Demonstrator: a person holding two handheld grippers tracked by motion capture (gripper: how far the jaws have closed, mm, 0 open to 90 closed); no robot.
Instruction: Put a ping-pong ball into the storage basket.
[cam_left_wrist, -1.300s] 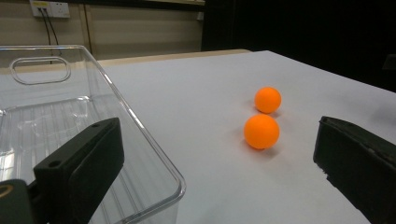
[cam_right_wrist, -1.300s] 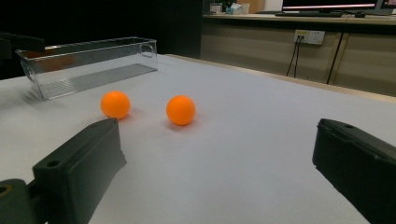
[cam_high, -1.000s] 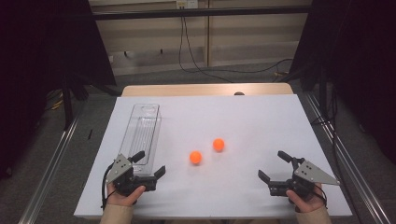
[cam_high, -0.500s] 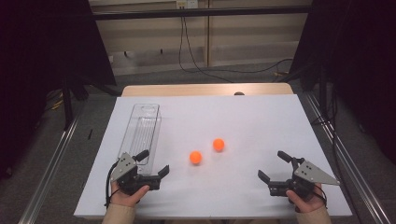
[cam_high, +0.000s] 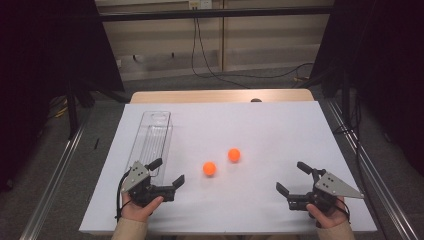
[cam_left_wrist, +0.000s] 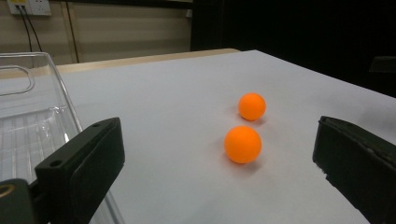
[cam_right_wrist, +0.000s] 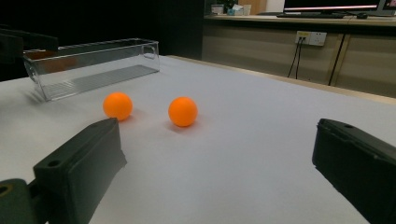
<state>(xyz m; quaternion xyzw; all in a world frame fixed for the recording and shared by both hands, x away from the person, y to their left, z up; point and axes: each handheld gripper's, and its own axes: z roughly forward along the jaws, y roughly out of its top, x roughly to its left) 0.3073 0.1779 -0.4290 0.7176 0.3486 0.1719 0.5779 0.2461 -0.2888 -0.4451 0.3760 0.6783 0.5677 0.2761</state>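
Two orange balls lie on the white table top, one (cam_high: 209, 168) nearer me and one (cam_high: 234, 155) a little farther and to the right. My left gripper (cam_high: 169, 171) stands open at the front left, just left of the nearer ball, its jaws wide apart and empty. In the left gripper view the nearer ball (cam_left_wrist: 242, 144) sits between the jaws' lines with the other ball (cam_left_wrist: 252, 106) behind it. My right gripper (cam_high: 290, 176) is open and empty at the front right, well clear of both balls (cam_right_wrist: 117, 105) (cam_right_wrist: 183, 111).
A long clear plastic bin (cam_high: 152, 140) lies lengthwise on the left, just beyond the left gripper; its near end (cam_left_wrist: 28, 121) is beside the left jaw. The table's front edge (cam_high: 225, 232) runs close behind both hands. Bare white surface lies between the two grippers.
The left gripper has shifted slightly right, toward the nearer ball. The right gripper and both balls have stayed put.
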